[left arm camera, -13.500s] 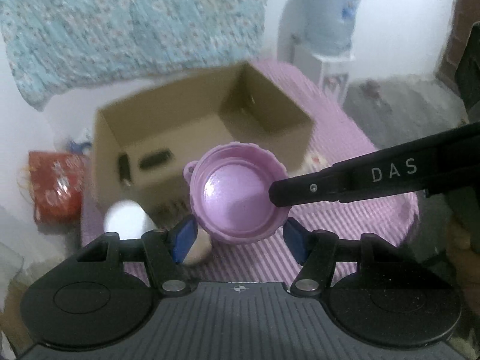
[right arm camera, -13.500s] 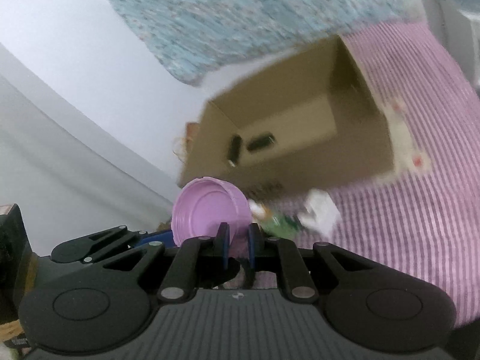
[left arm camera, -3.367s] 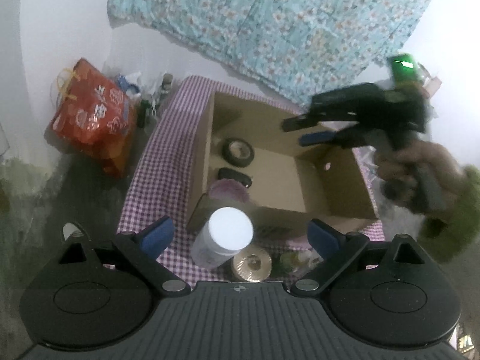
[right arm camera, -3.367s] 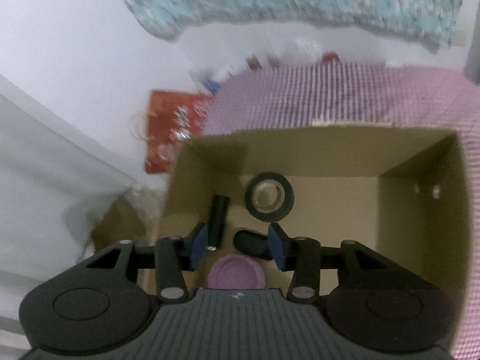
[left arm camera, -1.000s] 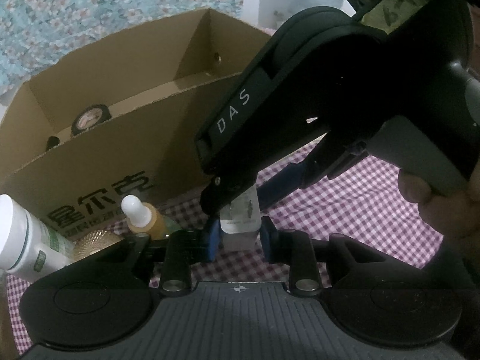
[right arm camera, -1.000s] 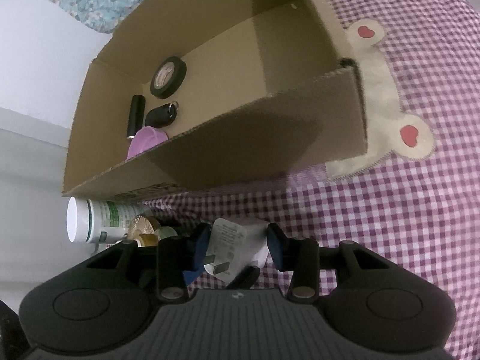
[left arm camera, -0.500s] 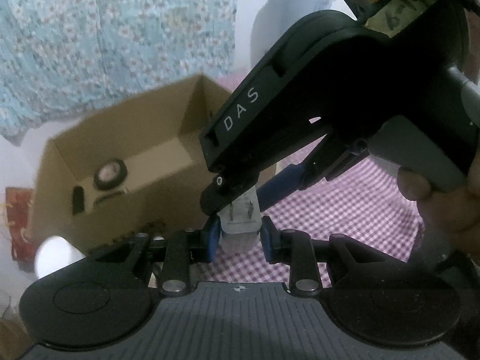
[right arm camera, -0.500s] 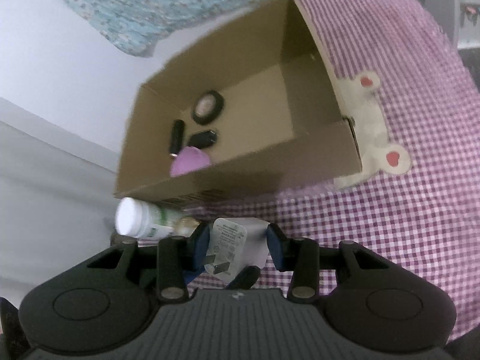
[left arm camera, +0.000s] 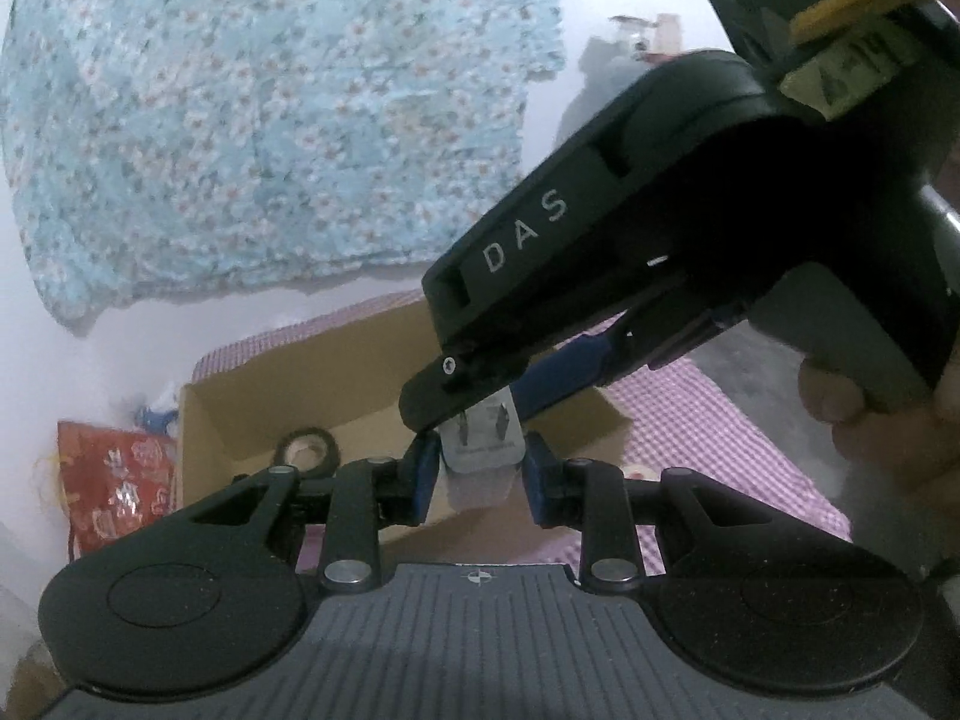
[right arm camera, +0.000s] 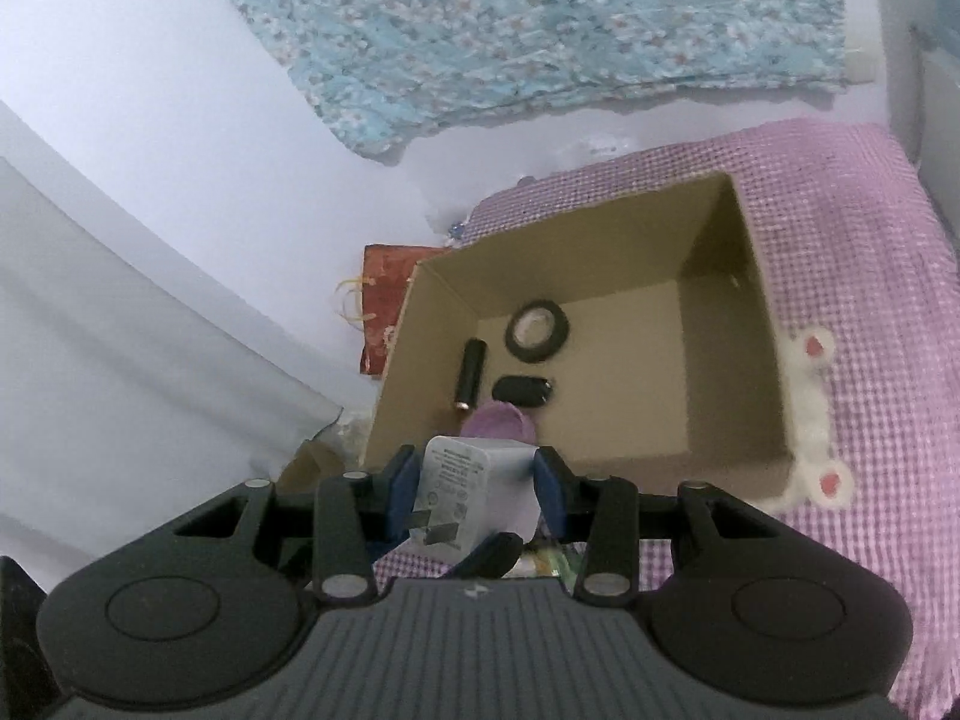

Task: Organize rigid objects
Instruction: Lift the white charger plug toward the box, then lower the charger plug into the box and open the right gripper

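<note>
Cardboard box [right arm camera: 738, 324] sits open on the pink checked cloth [right arm camera: 870, 276] below me, with a tape roll [right arm camera: 536, 330], a black tube [right arm camera: 470, 373], a dark fob [right arm camera: 521, 389] and a purple lid [right arm camera: 501, 422] on its floor. A red bag [left arm camera: 114, 480] lies beyond its left side, and a blue floral cloth [right arm camera: 540, 30] hangs on the wall. My right gripper [right arm camera: 476, 489] crosses close in front of my left gripper [left arm camera: 477, 468] and hides much of the box from that view. Both clamp the same white charger [right arm camera: 474, 495], held over the box's near edge. It is a small block with printed text and two metal prongs.
</note>
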A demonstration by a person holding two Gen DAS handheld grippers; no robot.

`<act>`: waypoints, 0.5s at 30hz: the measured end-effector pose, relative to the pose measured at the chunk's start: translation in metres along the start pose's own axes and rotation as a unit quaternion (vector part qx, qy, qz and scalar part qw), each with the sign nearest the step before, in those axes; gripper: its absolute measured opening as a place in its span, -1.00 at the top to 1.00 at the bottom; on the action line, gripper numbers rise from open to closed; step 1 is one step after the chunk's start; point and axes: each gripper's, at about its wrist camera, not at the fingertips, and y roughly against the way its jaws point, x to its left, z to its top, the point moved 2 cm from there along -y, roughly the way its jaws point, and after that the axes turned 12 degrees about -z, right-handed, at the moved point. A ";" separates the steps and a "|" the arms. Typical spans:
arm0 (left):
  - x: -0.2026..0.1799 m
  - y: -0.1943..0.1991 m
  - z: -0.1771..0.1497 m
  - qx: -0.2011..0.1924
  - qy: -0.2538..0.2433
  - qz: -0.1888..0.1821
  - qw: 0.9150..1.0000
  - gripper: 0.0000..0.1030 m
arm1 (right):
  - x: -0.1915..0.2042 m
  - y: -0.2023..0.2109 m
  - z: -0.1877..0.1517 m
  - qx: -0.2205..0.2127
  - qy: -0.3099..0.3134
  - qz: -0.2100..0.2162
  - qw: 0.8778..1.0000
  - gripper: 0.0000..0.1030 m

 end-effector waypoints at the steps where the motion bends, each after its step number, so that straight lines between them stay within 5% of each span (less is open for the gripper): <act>1: 0.008 -0.006 0.003 0.006 0.009 -0.001 1.000 0.44 | 0.000 -0.006 0.006 0.004 0.001 0.001 1.000 0.13; 7: 0.058 -0.052 0.013 0.071 0.088 -0.017 0.993 0.44 | -0.008 -0.073 0.041 0.064 -0.016 0.004 0.998 0.13; 15: 0.087 -0.102 -0.002 0.139 0.133 -0.011 0.981 0.44 | -0.027 -0.153 0.048 0.136 -0.045 -0.002 0.990 0.13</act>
